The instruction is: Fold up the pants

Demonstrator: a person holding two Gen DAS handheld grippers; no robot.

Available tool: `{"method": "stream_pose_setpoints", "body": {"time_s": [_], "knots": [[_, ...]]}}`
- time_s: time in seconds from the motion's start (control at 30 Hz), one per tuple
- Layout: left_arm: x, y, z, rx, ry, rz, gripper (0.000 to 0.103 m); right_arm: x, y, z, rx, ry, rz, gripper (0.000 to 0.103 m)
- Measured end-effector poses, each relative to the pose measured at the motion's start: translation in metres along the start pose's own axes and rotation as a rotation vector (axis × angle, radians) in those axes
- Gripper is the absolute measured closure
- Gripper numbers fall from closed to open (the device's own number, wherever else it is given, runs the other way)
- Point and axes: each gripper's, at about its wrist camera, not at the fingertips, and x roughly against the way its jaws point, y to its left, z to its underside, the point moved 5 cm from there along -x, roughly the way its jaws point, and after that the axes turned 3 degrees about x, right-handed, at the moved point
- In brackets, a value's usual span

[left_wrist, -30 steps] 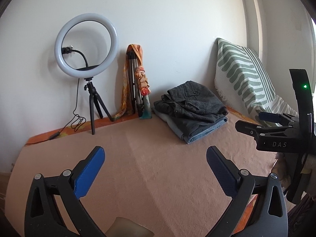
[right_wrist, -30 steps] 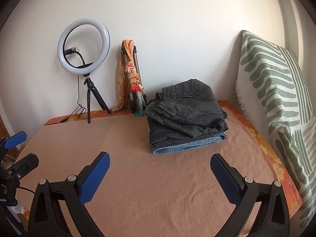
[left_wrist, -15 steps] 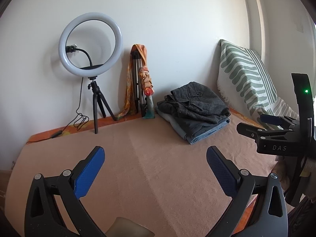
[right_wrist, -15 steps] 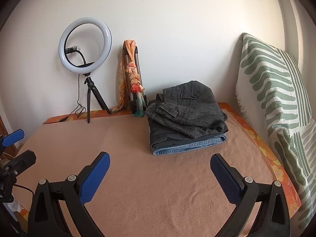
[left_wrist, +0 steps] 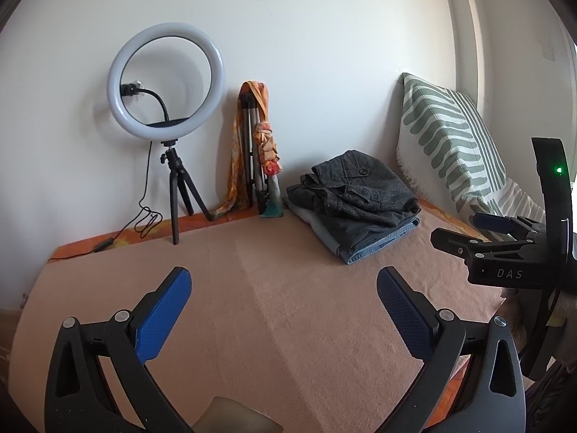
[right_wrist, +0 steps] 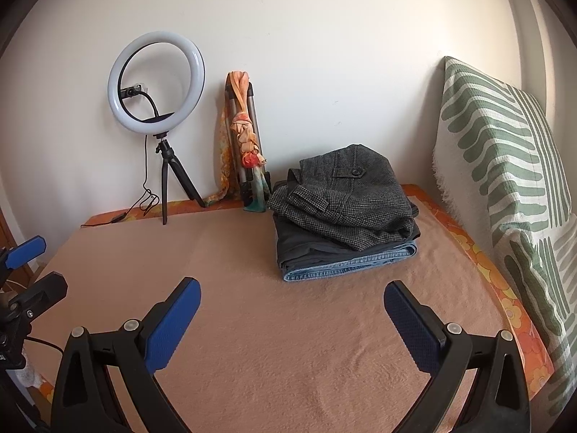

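Observation:
A stack of folded pants (left_wrist: 355,205) lies at the back right of the bed: grey tweed on top, dark pants under it, blue jeans at the bottom. It also shows in the right wrist view (right_wrist: 342,213). My left gripper (left_wrist: 283,285) is open and empty, above the peach blanket (left_wrist: 274,310), well short of the stack. My right gripper (right_wrist: 292,296) is open and empty, just in front of the stack. The right gripper also shows at the right edge of the left wrist view (left_wrist: 465,232), and the left gripper at the left edge of the right wrist view (right_wrist: 32,270).
A ring light on a small tripod (left_wrist: 167,83) stands at the back left with its cable trailing. A folded tripod wrapped in an orange scarf (left_wrist: 258,151) leans on the wall. A green striped pillow (right_wrist: 505,166) stands along the right side.
Both grippers have drawn back and tilted slightly; the stack and wall items sit a little lower and farther in view. Both stay open and empty.

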Motion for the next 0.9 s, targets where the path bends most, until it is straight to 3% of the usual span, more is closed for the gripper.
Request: {"method": "stream_pose_setpoints", "body": {"time_s": [0.9], "knots": [[-0.0003, 0.0018, 0.0008, 0.003, 0.000, -0.007, 0.001, -0.0029, 0.0027, 0.0035, -0.026, 0.012, -0.034, 0.000]]}}
